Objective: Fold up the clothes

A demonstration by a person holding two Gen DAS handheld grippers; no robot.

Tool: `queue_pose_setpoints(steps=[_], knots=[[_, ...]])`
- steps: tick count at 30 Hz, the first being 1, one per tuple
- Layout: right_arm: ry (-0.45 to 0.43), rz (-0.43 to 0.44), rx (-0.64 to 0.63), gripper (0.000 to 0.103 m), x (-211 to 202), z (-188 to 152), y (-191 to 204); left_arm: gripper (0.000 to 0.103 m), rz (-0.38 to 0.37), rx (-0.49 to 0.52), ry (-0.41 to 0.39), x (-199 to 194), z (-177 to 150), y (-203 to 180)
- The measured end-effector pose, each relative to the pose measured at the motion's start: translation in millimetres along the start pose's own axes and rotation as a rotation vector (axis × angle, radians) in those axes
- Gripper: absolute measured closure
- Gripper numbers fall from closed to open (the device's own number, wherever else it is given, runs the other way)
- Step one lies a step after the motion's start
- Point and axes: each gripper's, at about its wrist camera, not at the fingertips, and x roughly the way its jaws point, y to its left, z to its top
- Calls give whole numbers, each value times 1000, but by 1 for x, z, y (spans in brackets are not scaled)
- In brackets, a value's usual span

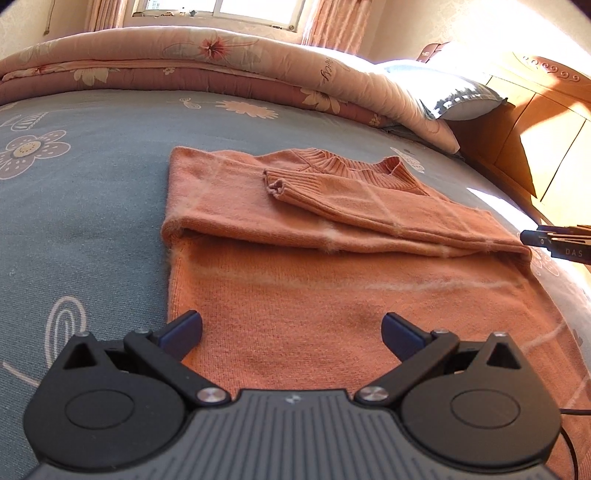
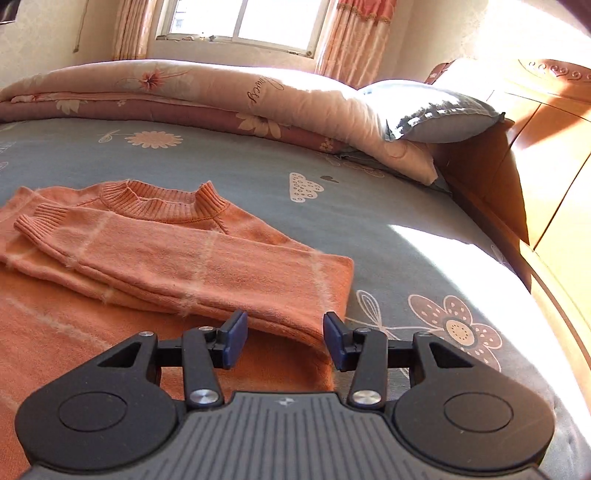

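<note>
With both sets of fingers open and empty, I judge the orange sweater (image 1: 332,295), lying sleeves-in on the bed (image 1: 92,221), soft, light and floppy, best pinched at its near bottom corners.

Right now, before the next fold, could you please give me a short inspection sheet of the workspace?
Surface: bed with a grey flowered sheet, partly sunlit.
Job's things: orange sweater lying flat, both sleeves folded across the chest, collar at the far end.
Clutter: nothing seen on the sheet near the sweater.
Grippers: left gripper open above the hem; right gripper open at the folded sleeve's edge, holding nothing.
Cables: a black cable beside the left gripper.
Surroundings: folded quilt, pillow, wooden headboard, curtained window.
</note>
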Motion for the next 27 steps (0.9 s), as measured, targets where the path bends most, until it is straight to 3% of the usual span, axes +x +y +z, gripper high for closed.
queue_pose_setpoints(steps=[10,18,21,27], knots=[[-111,275,-341,53,40,53,158,1,5,27,-2,0,-1,-2],[-137,219,-555,56,58,42,216,1,-24,-20,6,-1,2,4],[-129,235,-545,93,57,43,216,1,-27,-25,7,-1,3,5],[-158,240,-500,95,46,47,212,1,-17,-6,10,0,1,3]])
